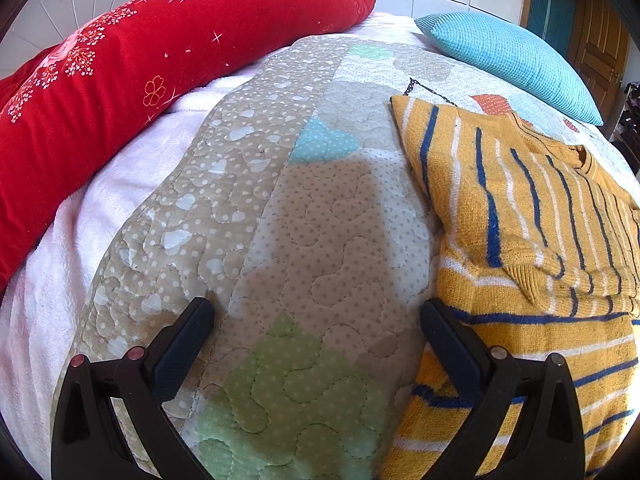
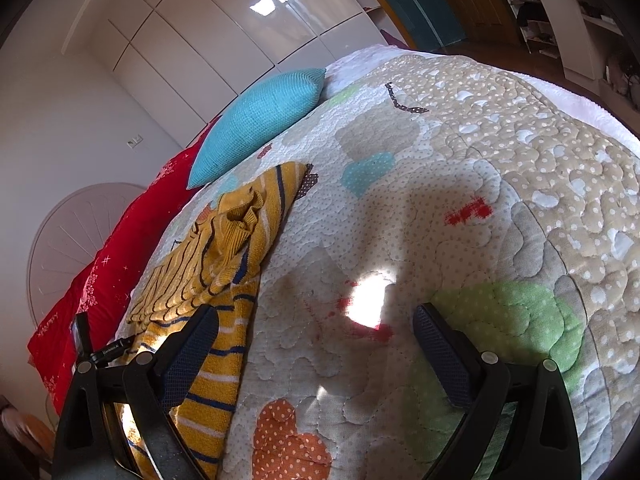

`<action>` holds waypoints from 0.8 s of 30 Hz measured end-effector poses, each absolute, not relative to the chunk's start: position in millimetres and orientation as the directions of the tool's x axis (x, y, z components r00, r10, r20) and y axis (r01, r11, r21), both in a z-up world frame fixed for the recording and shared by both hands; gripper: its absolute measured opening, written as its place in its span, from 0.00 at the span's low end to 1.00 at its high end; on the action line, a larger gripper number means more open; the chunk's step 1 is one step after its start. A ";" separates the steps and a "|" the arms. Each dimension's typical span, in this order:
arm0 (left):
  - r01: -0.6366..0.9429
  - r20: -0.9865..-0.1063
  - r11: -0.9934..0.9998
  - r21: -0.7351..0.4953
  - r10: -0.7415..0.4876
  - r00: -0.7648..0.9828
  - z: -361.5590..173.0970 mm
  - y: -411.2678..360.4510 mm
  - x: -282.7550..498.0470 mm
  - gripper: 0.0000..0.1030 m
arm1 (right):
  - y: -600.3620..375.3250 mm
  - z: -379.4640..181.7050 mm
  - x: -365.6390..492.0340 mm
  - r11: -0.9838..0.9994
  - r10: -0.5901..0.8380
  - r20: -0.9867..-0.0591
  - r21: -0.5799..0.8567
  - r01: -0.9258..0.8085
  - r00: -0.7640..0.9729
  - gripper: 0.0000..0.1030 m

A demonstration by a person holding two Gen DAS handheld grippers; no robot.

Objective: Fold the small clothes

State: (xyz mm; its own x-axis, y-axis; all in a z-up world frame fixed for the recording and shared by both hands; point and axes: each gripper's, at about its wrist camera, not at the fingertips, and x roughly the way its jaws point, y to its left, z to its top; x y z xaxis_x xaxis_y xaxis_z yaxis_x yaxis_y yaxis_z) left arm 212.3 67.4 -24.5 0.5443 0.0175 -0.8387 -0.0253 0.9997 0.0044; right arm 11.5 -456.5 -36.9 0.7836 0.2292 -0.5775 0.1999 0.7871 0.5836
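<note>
Left gripper [image 1: 318,312] fingers spread, empty, over patchwork quilt [image 1: 280,220]. Right gripper [image 2: 316,320] likewise apart, holding nothing. Striped mustard sweater [image 1: 520,240] at 3 o'clock, sleeves folded in. Judged mid-fold; next: pinch hem, bring toward collar.

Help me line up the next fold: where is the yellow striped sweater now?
The yellow striped sweater lies on the quilt, right in the left wrist view, left in the right wrist view, near the blue pillow.
</note>
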 end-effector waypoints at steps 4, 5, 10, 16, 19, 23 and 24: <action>-0.025 -0.839 1.000 0.004 0.017 0.544 -24.4 67.4 212.3 1.00 | -457.0 -38.6 14.8 0.795 0.225 -0.590 0.571 0.204 0.776 0.97; -0.025 -0.839 1.000 0.004 0.017 0.544 -24.5 67.4 212.3 1.00 | -456.1 -38.8 16.1 0.799 0.221 -0.595 0.565 0.207 0.773 0.97; -0.025 -0.839 1.000 0.004 0.017 0.543 -24.4 67.4 212.2 1.00 | -451.0 -39.4 23.8 0.822 0.197 -0.627 0.525 0.221 0.754 0.97; -0.024 -0.840 1.000 0.001 0.013 0.542 -25.7 68.6 212.5 1.00 | -446.2 -40.3 31.3 0.842 0.174 -0.653 0.487 0.233 0.737 0.97; -0.019 -0.861 1.000 0.005 0.014 0.509 -24.7 67.8 212.8 1.00 | -448.0 -41.0 33.0 0.840 0.185 -0.653 0.493 0.227 0.734 0.99; -0.033 -0.874 0.999 0.001 0.017 0.486 -23.0 69.4 212.8 1.00 | -464.5 -43.1 29.5 0.746 0.223 -0.606 0.610 0.266 0.764 1.00; -0.045 -0.877 0.999 -0.013 0.010 0.480 -20.0 72.3 208.9 1.00 | -469.2 -43.8 28.5 0.719 0.235 -0.592 0.639 0.272 0.770 1.00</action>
